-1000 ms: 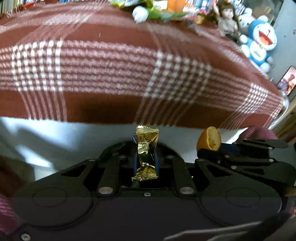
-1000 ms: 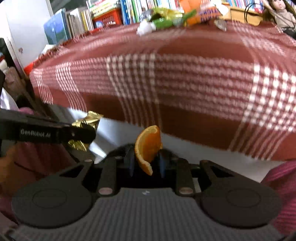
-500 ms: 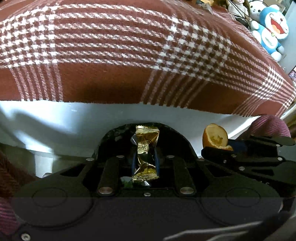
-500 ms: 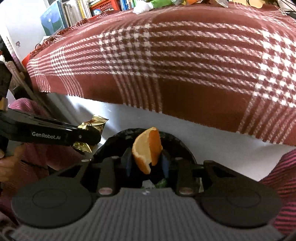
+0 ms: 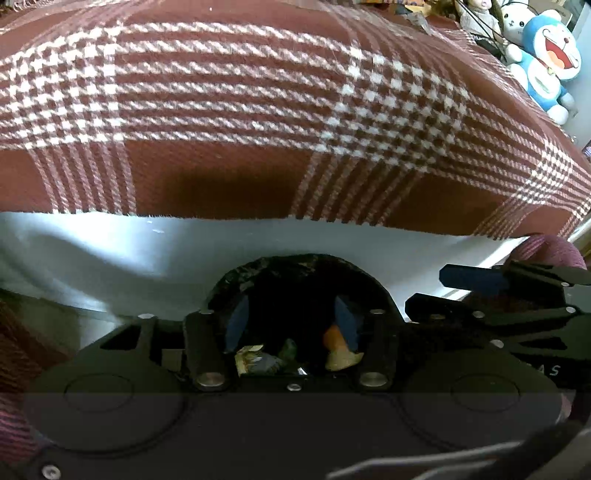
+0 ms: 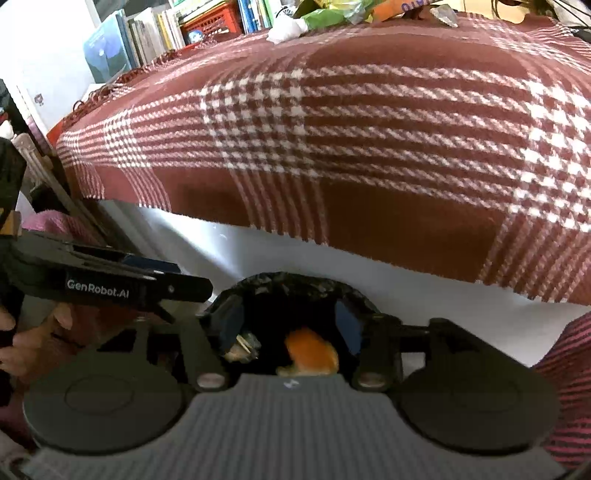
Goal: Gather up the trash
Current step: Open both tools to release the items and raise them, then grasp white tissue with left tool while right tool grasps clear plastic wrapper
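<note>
The orange peel (image 6: 312, 354) and the gold wrapper (image 6: 242, 347) lie down in the black trash bag (image 6: 291, 284), right under both tongs. The right gripper (image 6: 290, 317) is wide apart and holds nothing. So is the left gripper (image 5: 291, 314). The peel is bright orange and curled. The wrapper is shiny and crumpled. Behind the bag hangs a red checked blanket (image 6: 369, 147) off the table edge.

A maroon-and-white plaid woollen blanket (image 6: 369, 147) covers a white-sided table (image 6: 332, 266); book-filled shelves (image 6: 155, 33) stand far left.
</note>
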